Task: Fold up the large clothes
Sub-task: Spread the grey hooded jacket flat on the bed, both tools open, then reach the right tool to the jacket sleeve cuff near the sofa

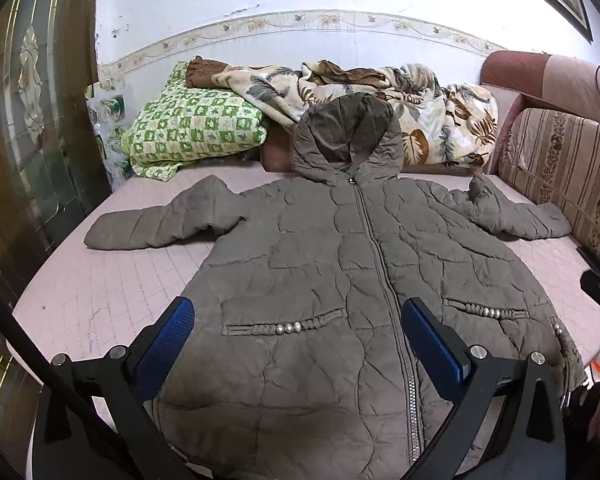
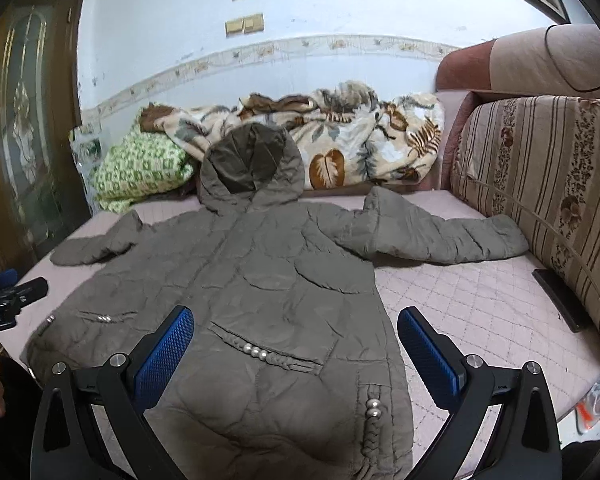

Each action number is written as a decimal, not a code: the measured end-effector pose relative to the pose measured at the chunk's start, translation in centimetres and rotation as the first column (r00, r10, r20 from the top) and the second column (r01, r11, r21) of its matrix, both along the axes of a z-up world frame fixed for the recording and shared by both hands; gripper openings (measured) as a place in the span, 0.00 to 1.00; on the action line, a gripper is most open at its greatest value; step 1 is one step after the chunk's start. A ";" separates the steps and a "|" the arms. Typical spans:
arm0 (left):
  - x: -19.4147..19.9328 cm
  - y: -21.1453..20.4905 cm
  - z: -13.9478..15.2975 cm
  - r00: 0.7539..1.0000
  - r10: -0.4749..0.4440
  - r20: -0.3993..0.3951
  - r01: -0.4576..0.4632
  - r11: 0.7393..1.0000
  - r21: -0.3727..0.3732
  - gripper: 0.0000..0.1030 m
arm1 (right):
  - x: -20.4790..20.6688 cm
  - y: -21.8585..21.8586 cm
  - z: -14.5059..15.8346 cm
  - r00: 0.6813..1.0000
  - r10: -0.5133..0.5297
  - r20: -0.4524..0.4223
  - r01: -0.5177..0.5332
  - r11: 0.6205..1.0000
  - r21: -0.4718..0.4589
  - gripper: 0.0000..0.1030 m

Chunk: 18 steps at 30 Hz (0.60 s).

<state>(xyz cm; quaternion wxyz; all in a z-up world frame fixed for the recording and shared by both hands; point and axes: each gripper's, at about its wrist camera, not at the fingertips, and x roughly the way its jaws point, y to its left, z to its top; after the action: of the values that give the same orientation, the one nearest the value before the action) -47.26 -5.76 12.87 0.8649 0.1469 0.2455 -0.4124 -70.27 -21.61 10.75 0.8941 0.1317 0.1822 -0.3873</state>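
From my left wrist camera, the grey-brown quilted coat (image 1: 340, 264) lies flat, front up and zipped, on the pink bed cover (image 1: 100, 280), sleeves spread, hood toward the leaf-print blanket (image 1: 420, 104). My left gripper (image 1: 296, 332) hangs wide apart above its hem, holding nothing.

From my right wrist camera, the right gripper (image 2: 296, 340) is equally wide over the coat's beaded pocket (image 2: 260, 350).

Pink quilted bed (image 1: 100, 292) w/ grey coat (image 1: 320, 264) flat, green pillow (image 1: 192, 128), leaf blanket (image 1: 420, 116).
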 end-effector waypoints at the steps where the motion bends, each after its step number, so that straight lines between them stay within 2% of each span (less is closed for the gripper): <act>1: 0.0 0.2 0.0 1.000 -0.005 -0.001 0.005 1.000 0.000 1.00 | -0.1 0.5 0.1 1.000 0.000 0.010 0.000 1.000 -0.002 1.00; 4: 0.1 0.8 0.1 1.000 -0.009 0.001 0.009 1.000 0.001 1.00 | 0.1 2.2 0.0 0.999 0.027 0.028 -0.027 1.000 0.005 1.00; 10: -0.2 0.7 0.6 1.000 0.000 0.003 0.000 1.000 -0.002 1.00 | 1.3 5.0 -0.1 0.996 0.085 -0.004 -0.085 0.996 -0.032 1.00; 18: 0.0 1.3 1.0 1.000 0.007 -0.009 -0.007 1.000 -0.019 1.00 | 1.2 5.0 -0.2 0.996 0.084 0.015 -0.084 0.996 0.000 1.00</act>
<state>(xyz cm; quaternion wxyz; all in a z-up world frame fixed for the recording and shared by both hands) -47.23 -4.45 13.84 0.8666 0.1360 0.2459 -0.4123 -69.12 -16.58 10.51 0.9109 0.1271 0.1810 -0.3483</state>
